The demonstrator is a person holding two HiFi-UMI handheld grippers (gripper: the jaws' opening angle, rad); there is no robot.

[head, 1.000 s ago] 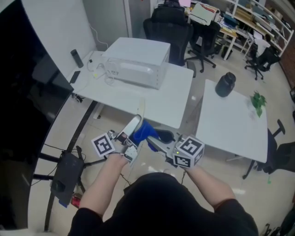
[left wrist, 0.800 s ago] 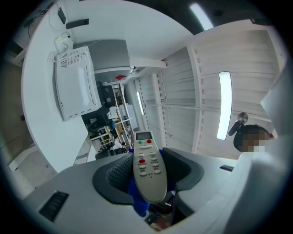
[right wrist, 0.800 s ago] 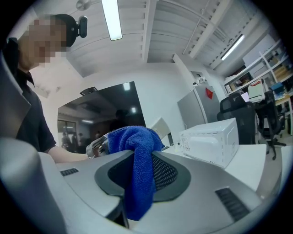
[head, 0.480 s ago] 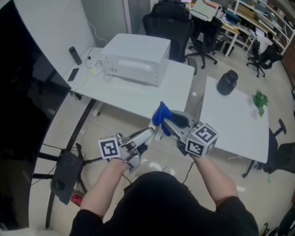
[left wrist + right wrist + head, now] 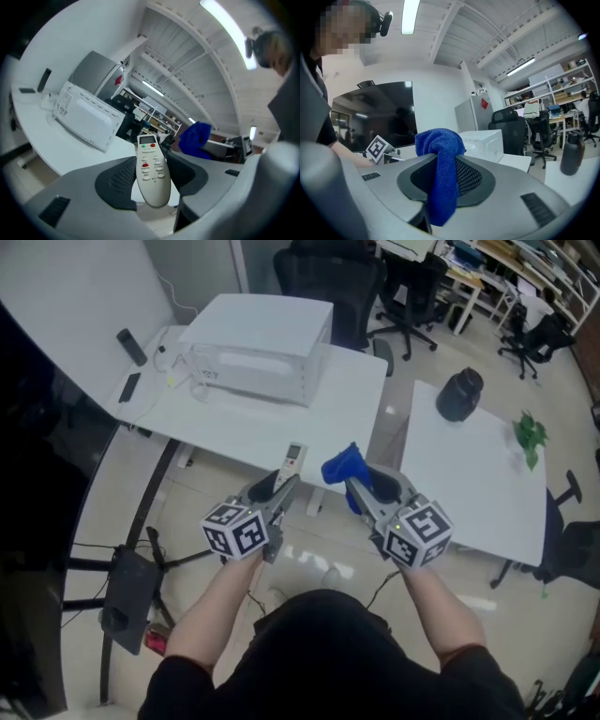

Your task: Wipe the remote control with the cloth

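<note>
Over floor (image 5: 112, 512): left fingers (image 5: 117, 183) pinch remote (image 5: 151, 171); right fingers (image 5: 476, 180) pinch cloth (image 5: 440, 159), part hidden.

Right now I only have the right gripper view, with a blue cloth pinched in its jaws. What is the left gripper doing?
Observer: The left gripper is closed on a white remote, gripping it by its lower end.
Operator: Is the cloth on it?
Observer: No. In the head view the cloth is beside the remote, with a gap between them.
Operator: Which way does the remote face?
Observer: Its button side faces the left gripper's camera, and the display end points away.
</note>
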